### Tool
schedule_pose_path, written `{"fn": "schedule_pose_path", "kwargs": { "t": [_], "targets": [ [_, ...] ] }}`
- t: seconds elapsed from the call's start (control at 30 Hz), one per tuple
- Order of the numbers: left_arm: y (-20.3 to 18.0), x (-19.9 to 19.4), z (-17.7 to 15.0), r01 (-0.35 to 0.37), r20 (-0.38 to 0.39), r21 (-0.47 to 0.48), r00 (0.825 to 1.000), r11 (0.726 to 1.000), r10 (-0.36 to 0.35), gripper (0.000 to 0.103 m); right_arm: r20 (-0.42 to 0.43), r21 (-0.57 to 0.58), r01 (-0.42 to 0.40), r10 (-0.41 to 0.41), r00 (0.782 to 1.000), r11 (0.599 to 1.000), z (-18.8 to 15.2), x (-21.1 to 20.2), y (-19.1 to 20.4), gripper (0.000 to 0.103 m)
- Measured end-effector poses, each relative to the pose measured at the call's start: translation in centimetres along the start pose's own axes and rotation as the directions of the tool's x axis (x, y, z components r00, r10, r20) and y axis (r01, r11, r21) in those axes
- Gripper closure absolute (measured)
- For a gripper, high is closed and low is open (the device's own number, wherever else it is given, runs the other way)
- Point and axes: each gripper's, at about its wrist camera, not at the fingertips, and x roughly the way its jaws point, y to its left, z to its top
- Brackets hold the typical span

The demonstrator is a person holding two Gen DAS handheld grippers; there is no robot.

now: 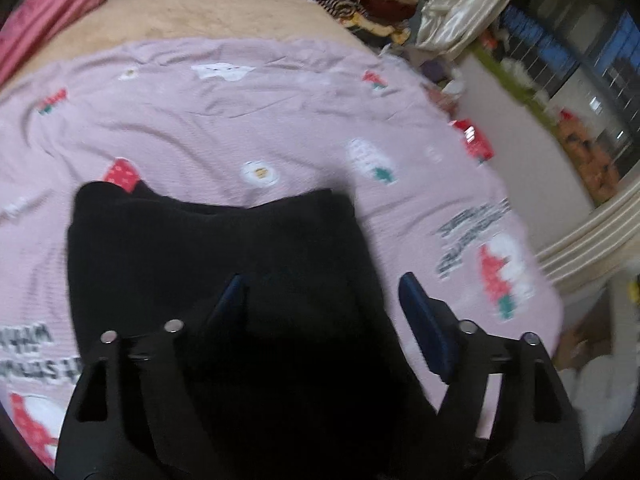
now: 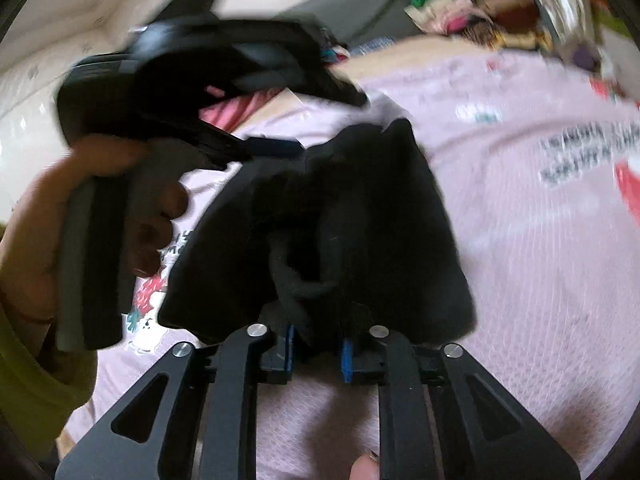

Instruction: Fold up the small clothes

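Progress looks midway: black garment (image 1: 208, 256) lies bunched on the pink bedspread (image 1: 240, 120), left tool (image 1: 324, 300) released above it, right tool (image 2: 316, 354) clenching its 6 o'clock edge; flattening remains.

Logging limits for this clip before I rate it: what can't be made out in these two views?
- Left wrist view: the black garment is one dark mass; its type and folds are lost to blur, and its near part is hidden by the left gripper.
- Right wrist view: cloth bunched in the right gripper covers its fingers.
- Both views: print on the pink sheet is too blurred to read.
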Motion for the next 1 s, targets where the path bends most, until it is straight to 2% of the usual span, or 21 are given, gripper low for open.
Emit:
{"fn": "schedule_pose_path", "kwargs": {
  "t": [0.03, 0.07, 0.13, 0.2, 0.23, 0.37, 0.43, 0.5, 0.63, 0.67, 0.7, 0.73, 0.8, 0.93, 1.0],
  "targets": [
    [0.1, -0.2, 0.1, 0.035, 0.007, -0.016, 0.999, 0.999, -0.035, 0.028, -0.02, 0.034, -0.019, 0.019, 1.0, 0.999, -0.1, 0.2, -0.7, 0.084],
    [0.3, -0.6, 0.0, 0.051, 0.021, -0.027, 0.999, 0.998, -0.05, 0.028, -0.034, 0.06, -0.046, 0.048, 0.998, 0.997, -0.1, 0.3, -1.2, 0.075],
    [0.9, -2.2, -0.3, 0.02, 0.066, -0.035, 0.998, 0.999, -0.018, 0.028, -0.053, 0.079, -0.064, 0.068, 0.996, 0.995, 0.1, 0.1, -1.7, 0.059],
    [1.6, -3.6, -0.8, -0.031, 0.092, -0.03, 0.995, 0.999, 0.033, 0.028, -0.065, 0.088, -0.095, 0.1, 0.993, 0.992, 0.6, -0.1, -1.9, 0.048],
    [2.0, -4.2, -1.2, -0.061, 0.106, -0.024, 0.992, 0.998, 0.063, 0.028, -0.071, 0.103, -0.106, 0.113, 0.991, 0.989, 1.1, -0.1, -2.1, 0.036],
    [3.7, -6.0, -2.6, -0.165, 0.148, -0.021, 0.975, 0.986, 0.166, 0.028, -0.099, 0.155, -0.162, 0.178, 0.979, 0.975, 4.7, 0.9, -3.4, 0.032],
    [4.5, -6.3, -3.4, -0.193, 0.154, -0.008, 0.969, 0.981, 0.192, 0.028, -0.131, 0.175, -0.144, 0.168, 0.977, 0.974, 6.7, 2.4, -3.9, 0.031],
    [4.9, -6.3, -4.4, -0.22, 0.152, 0.002, 0.964, 0.975, 0.217, 0.028, -0.157, 0.192, -0.158, 0.189, 0.969, 0.969, 8.3, 3.9, -4.4, 0.032],
    [5.6, -5.8, -5.8, -0.219, 0.135, 0.003, 0.967, 0.976, 0.217, 0.028, -0.219, 0.155, -0.113, 0.146, 0.965, 0.981, 10.6, 6.8, -4.3, 0.042],
    [5.8, -5.5, -6.0, -0.224, 0.128, 0.003, 0.967, 0.975, 0.222, 0.028, -0.22, 0.132, -0.094, 0.122, 0.968, 0.987, 10.9, 7.1, -4.1, 0.061],
    [6.0, -5.2, -6.3, -0.225, 0.116, 0.004, 0.968, 0.974, 0.223, 0.028, -0.224, 0.112, -0.09, 0.113, 0.968, 0.99, 11.1, 7.2, -4.1, 0.075],
    [6.2, -5.0, -6.5, -0.225, 0.111, 0.003, 0.968, 0.974, 0.223, 0.028, -0.226, 0.065, -0.085, 0.098, 0.969, 0.994, 11.4, 7.3, -3.5, 0.081],
    [6.1, -4.9, -6.9, -0.225, 0.109, 0.004, 0.969, 0.974, 0.223, 0.028, -0.201, -0.012, -0.081, 0.078, 0.977, 0.997, 12.1, 6.4, -2.2, 0.084],
    [5.6, -5.4, -7.3, -0.217, 0.136, 0.013, 0.968, 0.976, 0.213, 0.028, -0.088, -0.138, -0.097, 0.086, 0.992, 0.986, 13.6, 3.7, -0.7, 0.085],
    [5.5, -5.2, -7.4, -0.211, 0.129, 0.011, 0.97, 0.977, 0.208, 0.028, -0.101, -0.153, -0.047, 0.032, 0.994, 0.987, 13.4, 4.8, -1.3, 0.085]
  ]
}}
